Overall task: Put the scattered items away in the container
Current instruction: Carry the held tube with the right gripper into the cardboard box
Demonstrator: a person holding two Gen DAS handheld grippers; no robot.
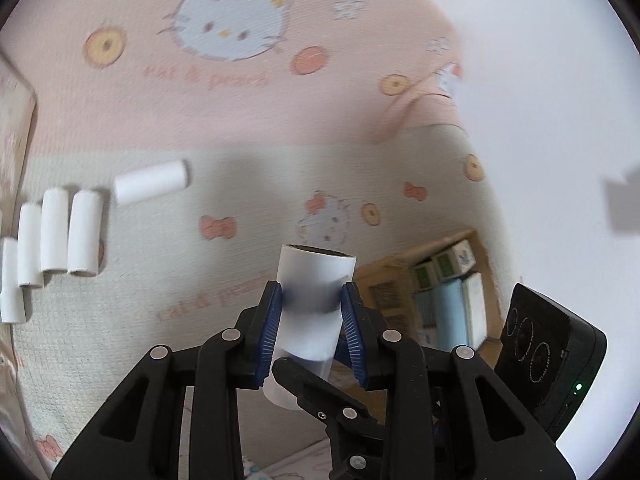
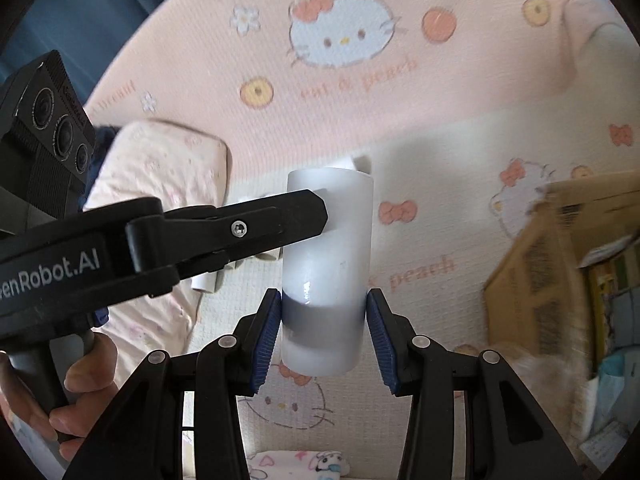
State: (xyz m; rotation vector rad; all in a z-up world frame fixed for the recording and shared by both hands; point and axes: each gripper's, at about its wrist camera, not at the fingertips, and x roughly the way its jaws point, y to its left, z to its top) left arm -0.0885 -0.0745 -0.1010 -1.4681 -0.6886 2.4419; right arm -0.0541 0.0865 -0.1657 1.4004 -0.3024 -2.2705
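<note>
Both grippers hold one white paper roll over the bed. In the left wrist view my left gripper (image 1: 311,328) is shut on the roll (image 1: 310,296), with a black finger of the other gripper (image 1: 320,396) touching its near end. In the right wrist view my right gripper (image 2: 325,328) is closed around the roll (image 2: 326,252), and the left gripper's finger (image 2: 240,224) presses its left side. Several more white rolls (image 1: 56,236) lie side by side on the sheet at the left, and one (image 1: 150,182) lies apart. A cardboard box (image 1: 432,296) stands to the right.
The bed has a pink and cream Hello Kitty sheet (image 1: 240,120). A pink pillow (image 2: 160,168) lies at the left of the right wrist view. The cardboard box (image 2: 560,264) holds small packages. A white wall (image 1: 540,80) is on the right.
</note>
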